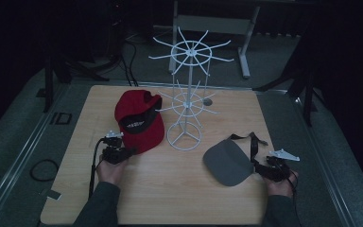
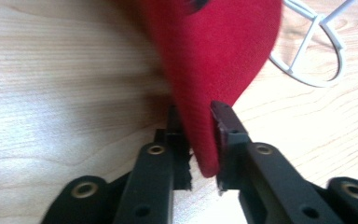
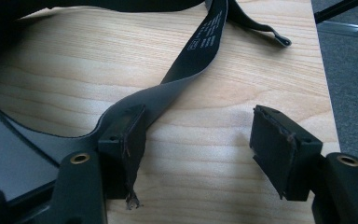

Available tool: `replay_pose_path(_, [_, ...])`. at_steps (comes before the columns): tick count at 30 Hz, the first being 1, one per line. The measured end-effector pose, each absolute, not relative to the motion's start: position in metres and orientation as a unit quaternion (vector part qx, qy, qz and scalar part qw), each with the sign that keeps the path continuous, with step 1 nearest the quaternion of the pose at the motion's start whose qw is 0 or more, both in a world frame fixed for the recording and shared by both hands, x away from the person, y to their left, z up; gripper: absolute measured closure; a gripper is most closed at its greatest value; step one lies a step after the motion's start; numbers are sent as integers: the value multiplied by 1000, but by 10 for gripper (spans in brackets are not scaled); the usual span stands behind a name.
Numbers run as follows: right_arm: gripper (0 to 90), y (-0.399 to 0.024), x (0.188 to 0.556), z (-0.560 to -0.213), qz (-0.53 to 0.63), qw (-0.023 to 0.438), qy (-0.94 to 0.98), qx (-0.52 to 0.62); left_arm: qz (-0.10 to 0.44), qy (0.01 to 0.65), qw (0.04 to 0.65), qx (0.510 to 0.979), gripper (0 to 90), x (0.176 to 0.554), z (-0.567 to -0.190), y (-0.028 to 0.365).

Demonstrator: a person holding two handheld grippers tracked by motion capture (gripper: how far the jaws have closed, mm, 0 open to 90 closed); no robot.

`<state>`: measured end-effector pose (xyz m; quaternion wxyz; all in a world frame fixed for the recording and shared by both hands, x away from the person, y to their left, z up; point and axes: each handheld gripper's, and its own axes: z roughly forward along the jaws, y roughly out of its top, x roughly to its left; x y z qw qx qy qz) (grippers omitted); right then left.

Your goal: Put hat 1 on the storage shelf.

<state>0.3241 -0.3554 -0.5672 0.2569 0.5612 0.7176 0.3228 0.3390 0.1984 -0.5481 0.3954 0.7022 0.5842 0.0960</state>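
While the red cap (image 1: 138, 121) lies brim-forward on the wooden table (image 1: 170, 189), just left of the white wire display rack (image 1: 185, 94), left gripper (image 1: 118, 152) clamped on its brim edge; in the left gripper view, red fabric (image 2: 214, 70) pinched between the two black pads, brim standing on edge between them. Right gripper (image 1: 273, 169) spread wide at the grey visor (image 1: 228, 163) on the right half of the table; one pad (image 3: 130, 140) touching the visor's black strap (image 3: 200, 46), the other pad well apart over bare wood, nothing pinched.

Step judged: grasp on the cap made, lift not yet begun. Likely goal: hanging headwear on the rack's prongs. Next move calls for raising the cap clear of the table, then carrying it right and up toward a lower-tier prong (image 1: 170, 97), opening of the cap turned to the prong tip.

Edges and room: cap touching or nearly touching the rack's base ring (image 1: 184, 137); risk of snagging lower prongs on a straight lift. Open wood in front of both hands. Right gripper near the table's right edge; visor strap trailing toward that edge.
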Motion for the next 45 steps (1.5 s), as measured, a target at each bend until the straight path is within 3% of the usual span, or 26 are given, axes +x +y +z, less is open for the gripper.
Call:
replay_pose_path(5, [357,-355,324,-567,323,257,718,561,111,571,398,710,857,336,-547,197])
replay_pose_path(45, [354,-355,324,-567,323,257,718,560,208,564,451,660,862,332,-520,218])
